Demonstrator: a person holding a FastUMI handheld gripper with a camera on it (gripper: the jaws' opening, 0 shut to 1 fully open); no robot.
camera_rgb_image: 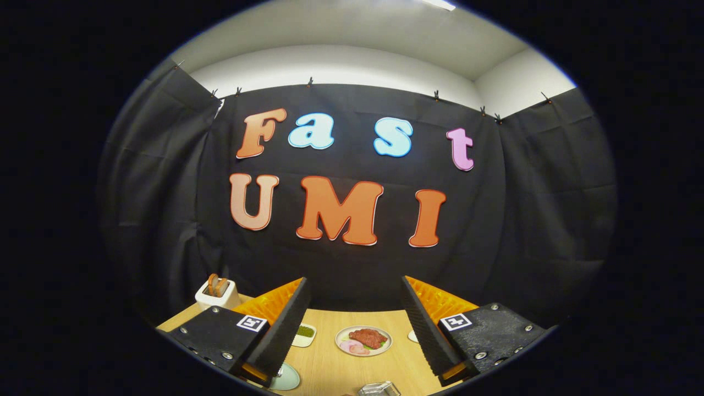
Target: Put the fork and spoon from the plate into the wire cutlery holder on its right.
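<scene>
— Gripper [355,324] state? 
— Its fingers were held wide apart, nothing between them, above the bench [330,366].
— And the plate [363,341]?
— It was seen ahead between the fingers, carrying food; fork, spoon and holder could not be told.

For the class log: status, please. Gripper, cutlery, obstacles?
Gripper open, holding nothing, high over the table. Plate of food ahead between the fingers. Fork, spoon, wire holder not made out. No obstruction apparent.
</scene>
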